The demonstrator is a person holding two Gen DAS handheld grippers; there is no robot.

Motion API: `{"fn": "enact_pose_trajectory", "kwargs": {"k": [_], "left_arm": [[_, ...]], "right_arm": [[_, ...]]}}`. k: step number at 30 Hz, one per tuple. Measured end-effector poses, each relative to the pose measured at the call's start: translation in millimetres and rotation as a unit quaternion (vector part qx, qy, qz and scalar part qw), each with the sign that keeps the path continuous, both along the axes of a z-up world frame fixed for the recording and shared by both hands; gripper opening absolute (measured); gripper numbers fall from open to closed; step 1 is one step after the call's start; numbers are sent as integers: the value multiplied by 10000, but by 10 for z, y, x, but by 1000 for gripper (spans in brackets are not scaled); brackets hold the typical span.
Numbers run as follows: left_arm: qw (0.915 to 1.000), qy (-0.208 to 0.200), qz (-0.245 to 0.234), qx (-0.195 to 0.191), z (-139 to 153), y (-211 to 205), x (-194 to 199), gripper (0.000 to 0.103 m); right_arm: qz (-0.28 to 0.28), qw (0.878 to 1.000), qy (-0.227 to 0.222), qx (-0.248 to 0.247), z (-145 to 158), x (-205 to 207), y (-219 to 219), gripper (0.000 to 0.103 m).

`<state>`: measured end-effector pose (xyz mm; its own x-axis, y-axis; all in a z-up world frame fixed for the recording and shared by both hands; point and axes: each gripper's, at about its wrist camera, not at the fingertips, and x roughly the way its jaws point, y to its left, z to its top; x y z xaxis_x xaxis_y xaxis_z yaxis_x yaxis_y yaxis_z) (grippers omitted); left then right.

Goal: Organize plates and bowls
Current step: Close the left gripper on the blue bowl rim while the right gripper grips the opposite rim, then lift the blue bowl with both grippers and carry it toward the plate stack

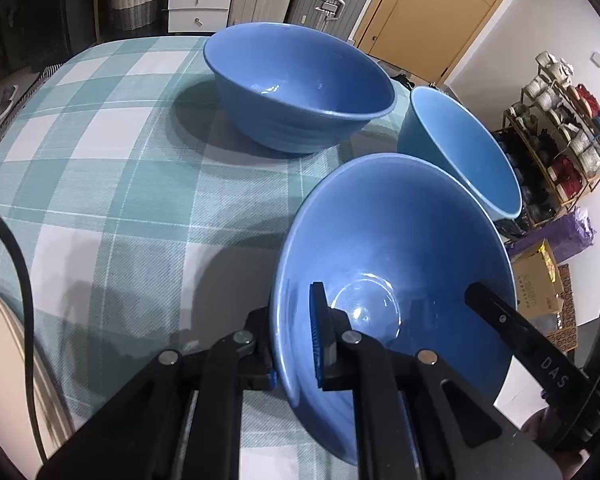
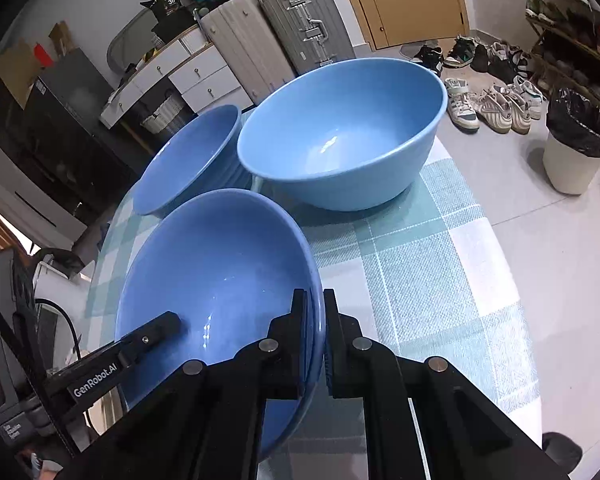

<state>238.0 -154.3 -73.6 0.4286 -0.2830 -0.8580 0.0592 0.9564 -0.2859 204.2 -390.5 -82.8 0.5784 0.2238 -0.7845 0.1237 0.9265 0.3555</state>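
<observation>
Blue bowl (image 1: pixel 380 248) rim pinched by both hand-held grippers.

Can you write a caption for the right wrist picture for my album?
Both hand-held grippers clamp the rim of a blue bowl above the checked tablecloth.

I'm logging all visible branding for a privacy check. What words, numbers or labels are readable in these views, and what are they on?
"DAS": white letters on the right gripper's black finger, left wrist view.
"GenRobot.AI": white print on the left gripper's black arm, right wrist view.
"36": on a black bag atop the white drawers.
Cardboard box print and the small label under "GenRobot.AI": too blurred to read.
The blue bowls carry no text.
</observation>
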Motion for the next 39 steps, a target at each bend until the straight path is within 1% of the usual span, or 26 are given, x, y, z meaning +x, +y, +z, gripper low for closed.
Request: {"fn": "enact_pose_trajectory", "kwargs": {"k": [8, 13, 17, 21, 24, 30, 33, 39], "left_arm": [[9999, -7, -69, 93, 7, 34, -306, 10], [9992, -111, -260, 291, 15, -14, -554, 9], [9990, -86, -344, 287, -15, 9, -784, 10], [9978, -218, -391, 494, -56, 14, -1072, 10], [9973, -288, -420, 530, -61, 56, -1204, 10], [9973, -325, -415, 519, -52, 127, -1249, 9], [9973, -285, -410, 546, -65, 142, -1238, 10], [9975, -259, -429, 497, -66, 155, -1231, 10]], "right_arm": [[-47, 9997, 200, 146, -28, -250, 20, 7], [-55, 9993, 355, 56, -14, -528, 46, 7], [-67, 9989, 443, 97, -24, -790, 56, 7], [-91, 9990, 435, 69, -11, -1067, 98, 7], [-87, 9990, 433, 74, -17, -1214, 136, 7], [-43, 9991, 410, 59, -27, -1361, 234, 7], [-21, 9993, 374, -54, -12, -1362, 292, 7], [-63, 9993, 357, -75, 0, -1348, 307, 7]]}}
